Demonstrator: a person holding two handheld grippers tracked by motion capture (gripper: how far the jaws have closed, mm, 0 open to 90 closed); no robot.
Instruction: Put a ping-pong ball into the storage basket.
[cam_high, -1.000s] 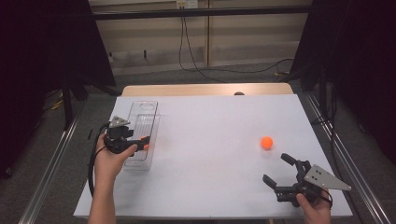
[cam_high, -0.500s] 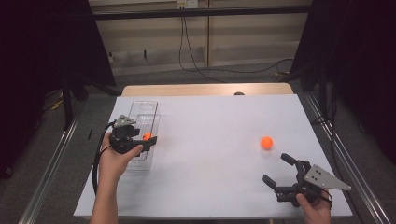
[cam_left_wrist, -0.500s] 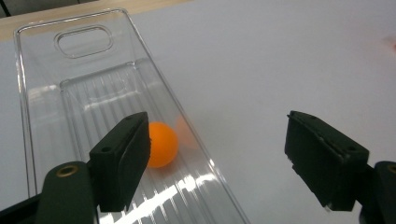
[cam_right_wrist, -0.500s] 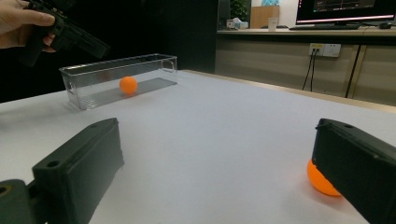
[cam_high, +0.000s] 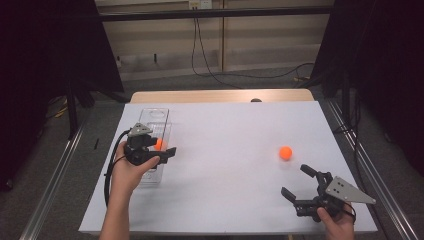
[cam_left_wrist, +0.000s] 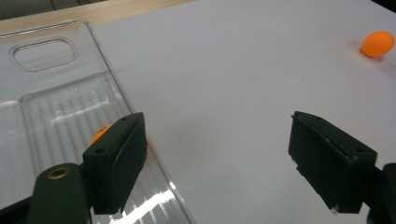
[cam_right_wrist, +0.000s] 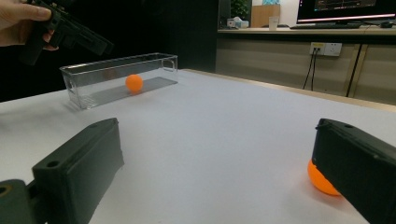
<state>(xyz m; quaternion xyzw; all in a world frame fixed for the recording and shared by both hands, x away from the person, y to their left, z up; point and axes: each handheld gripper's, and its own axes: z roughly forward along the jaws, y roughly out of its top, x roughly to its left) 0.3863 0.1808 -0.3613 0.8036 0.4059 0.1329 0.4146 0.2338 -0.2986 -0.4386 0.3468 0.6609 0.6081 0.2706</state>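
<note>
**Ball in the tray, second ball loose**

The left tool (cam_high: 167, 154), jaws just opening and empty, hovers over the clear tray (cam_high: 159, 114) holding an orange ball (cam_high: 159, 144). Another ball (cam_high: 285, 153) lies on the tabletop (cam_high: 225, 130) near the right tool (cam_high: 296, 183) (open, empty).

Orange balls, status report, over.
Left hand-held gripper just opened, empty. One ball in clear bin. Other ball loose near open right hand-held gripper. Nothing in the way.

Ball in box (cam_left_wrist: 101, 133) mostly hidden behind left tongs' jaw. Loose ball (cam_right_wrist: 322, 179) half covered by right tongs' jaw. Clear box (cam_left_wrist: 56, 93) cut off at frame edge.
</note>
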